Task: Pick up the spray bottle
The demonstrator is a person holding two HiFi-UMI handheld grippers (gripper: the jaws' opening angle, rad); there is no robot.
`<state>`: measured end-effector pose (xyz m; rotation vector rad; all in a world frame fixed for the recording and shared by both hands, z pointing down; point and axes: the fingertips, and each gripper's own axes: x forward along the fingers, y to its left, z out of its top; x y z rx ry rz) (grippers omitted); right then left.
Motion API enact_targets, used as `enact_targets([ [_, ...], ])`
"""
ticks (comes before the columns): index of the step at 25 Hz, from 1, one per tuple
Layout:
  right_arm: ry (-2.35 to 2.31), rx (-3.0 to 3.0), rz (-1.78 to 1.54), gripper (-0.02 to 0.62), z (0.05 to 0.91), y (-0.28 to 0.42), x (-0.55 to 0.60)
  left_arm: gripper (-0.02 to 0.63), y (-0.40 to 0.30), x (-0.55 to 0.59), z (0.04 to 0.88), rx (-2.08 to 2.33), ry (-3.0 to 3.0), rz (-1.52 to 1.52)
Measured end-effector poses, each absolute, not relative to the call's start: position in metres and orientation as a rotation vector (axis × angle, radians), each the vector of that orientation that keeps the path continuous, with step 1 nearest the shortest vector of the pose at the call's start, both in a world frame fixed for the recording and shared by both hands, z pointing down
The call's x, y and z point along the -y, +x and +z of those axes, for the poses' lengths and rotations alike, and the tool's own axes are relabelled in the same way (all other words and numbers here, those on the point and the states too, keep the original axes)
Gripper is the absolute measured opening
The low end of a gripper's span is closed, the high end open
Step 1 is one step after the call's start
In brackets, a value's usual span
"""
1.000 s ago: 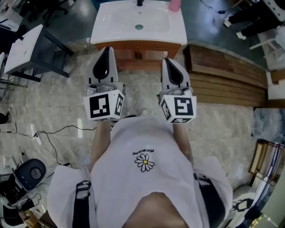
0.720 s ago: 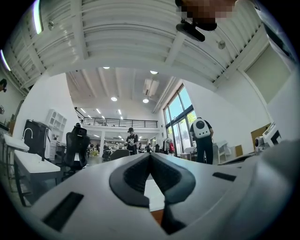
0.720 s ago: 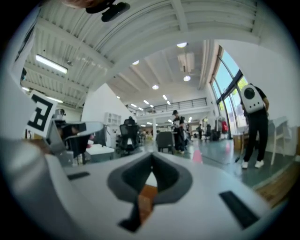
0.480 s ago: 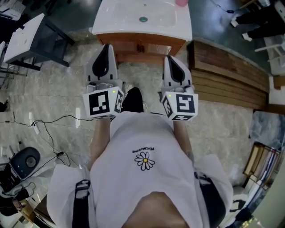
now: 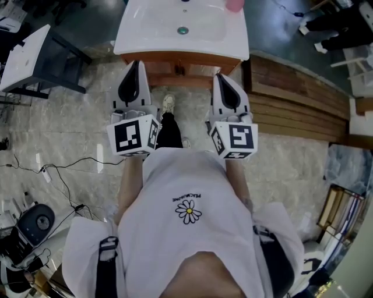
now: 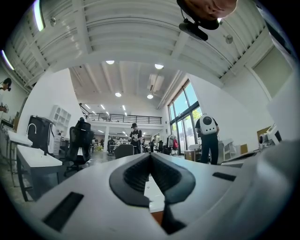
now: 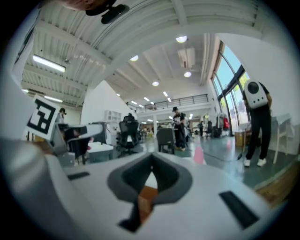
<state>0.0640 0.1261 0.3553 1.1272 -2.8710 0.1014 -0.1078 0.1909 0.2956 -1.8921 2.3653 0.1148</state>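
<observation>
A pink bottle stands at the far right corner of the white sink top, cut off by the head view's top edge. In the right gripper view this pink bottle shows small and blurred, ahead and a little to the right. My left gripper and right gripper point side by side at the sink's wooden cabinet. Both stay short of the cabinet, well away from the bottle. Both are shut with nothing between the jaws.
A wooden stepped platform lies right of the cabinet. A white desk on a dark frame stands at left, and cables trail on the tiled floor. My dark trouser leg and shoe are between the grippers. A person stands far right.
A leg and shoe have stepped forward between the grippers. Both grippers have drifted slightly, still shut and pointing at the cabinet.
</observation>
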Motion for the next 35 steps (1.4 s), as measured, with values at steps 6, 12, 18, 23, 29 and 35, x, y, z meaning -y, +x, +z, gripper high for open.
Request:
enact_targets([
  [6,1.136,2.837,0.132,0.029,0.369,0.043,-0.099,0.018,-0.129,-0.161,0.306,-2.366,-1.917,0.105],
  [12,1.162,2.804,0.113,0.029,0.377,0.017,-0.067,0.018,-0.166,-0.126,0.322,-2.389,-1.921,0.131],
  [18,1.223,2.756,0.112,0.029,0.372,-0.001,-0.002,0.018,-0.196,-0.057,0.321,-2.384,-1.964,0.166],
  [23,1.257,2.737,0.111,0.029,0.363,-0.039,0.051,0.018,-0.231,-0.005,0.323,-2.355,-2.001,0.111],
  [29,1.269,2.727,0.061,0.029,0.341,-0.087,0.113,0.018,-0.287,0.059,0.31,-2.363,-2.011,0.133],
  [35,1.28,2.732,0.081,0.029,0.338,-0.121,0.152,0.018,-0.315,0.101,0.3,-2.307,-2.042,0.108],
])
